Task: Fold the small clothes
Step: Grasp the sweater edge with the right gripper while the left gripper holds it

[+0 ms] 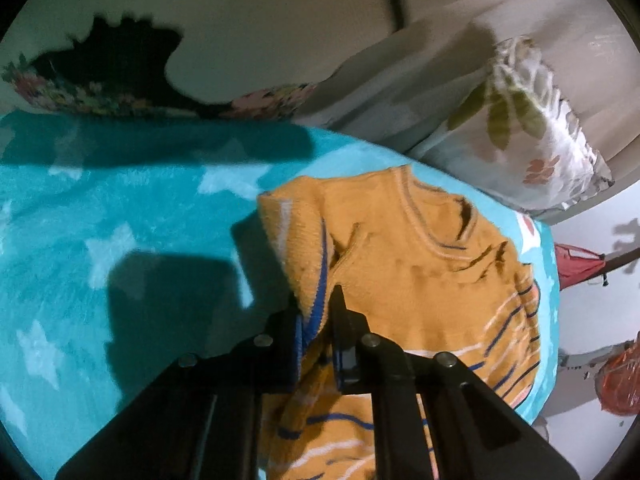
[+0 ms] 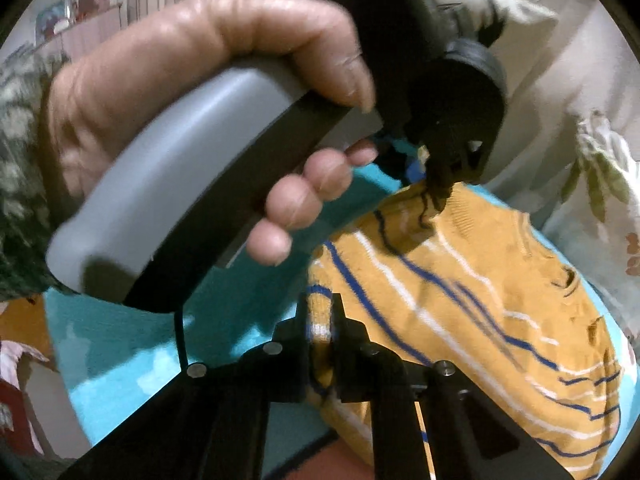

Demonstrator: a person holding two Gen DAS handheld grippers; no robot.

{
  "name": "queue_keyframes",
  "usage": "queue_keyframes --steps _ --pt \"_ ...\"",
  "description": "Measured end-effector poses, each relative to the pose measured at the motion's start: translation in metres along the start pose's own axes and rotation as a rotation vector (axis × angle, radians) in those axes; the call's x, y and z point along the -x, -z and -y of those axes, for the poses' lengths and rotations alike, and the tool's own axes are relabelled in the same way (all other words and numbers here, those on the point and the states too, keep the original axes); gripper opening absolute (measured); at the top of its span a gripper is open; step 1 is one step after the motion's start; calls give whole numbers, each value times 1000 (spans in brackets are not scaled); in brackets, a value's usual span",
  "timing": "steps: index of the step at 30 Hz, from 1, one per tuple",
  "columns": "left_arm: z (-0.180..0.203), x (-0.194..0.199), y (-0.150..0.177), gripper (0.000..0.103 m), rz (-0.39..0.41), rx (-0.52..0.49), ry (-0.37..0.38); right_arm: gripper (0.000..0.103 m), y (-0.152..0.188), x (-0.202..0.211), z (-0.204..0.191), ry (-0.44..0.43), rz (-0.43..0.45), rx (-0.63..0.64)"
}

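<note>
Sweater (image 1: 404, 264), mustard knit with blue and white stripes, lay rumpled on teal star-print blanket (image 1: 120, 216). Left tongs (image 1: 318, 308) clenched on blue-edged hem, fold lifted off blanket. Right tongs (image 2: 320, 320) clamped on striped cuff edge. Hand (image 2: 192, 92) wrapped round grey handle of left tool. Floral pillow (image 1: 536, 136) beyond, far right.
</note>
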State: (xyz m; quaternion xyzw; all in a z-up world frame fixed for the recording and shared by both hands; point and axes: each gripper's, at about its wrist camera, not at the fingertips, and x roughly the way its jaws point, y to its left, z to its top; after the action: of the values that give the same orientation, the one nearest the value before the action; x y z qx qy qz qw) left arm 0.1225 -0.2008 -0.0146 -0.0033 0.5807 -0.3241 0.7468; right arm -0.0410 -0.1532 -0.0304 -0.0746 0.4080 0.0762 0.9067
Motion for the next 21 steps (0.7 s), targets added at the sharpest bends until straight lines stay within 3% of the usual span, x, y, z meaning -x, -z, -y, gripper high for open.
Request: queue_keyframes --steps 4,7,12,18,21 --pt "45 14 -2 11 39 -20 -8 8 9 37 26 24 69 -22" --pt "101 16 -6 11 61 -71 22 7 23 64 63 48 99 -83" --pt "197 -13 -4 11 39 -163 82 7 72 111 136 140 119 -217" --pt "278 -79 15 12 -59 -209 176 5 156 141 217 239 28 -425" --pt "294 -94 28 12 -107 -215 189 5 194 130 249 204 -50 -543"
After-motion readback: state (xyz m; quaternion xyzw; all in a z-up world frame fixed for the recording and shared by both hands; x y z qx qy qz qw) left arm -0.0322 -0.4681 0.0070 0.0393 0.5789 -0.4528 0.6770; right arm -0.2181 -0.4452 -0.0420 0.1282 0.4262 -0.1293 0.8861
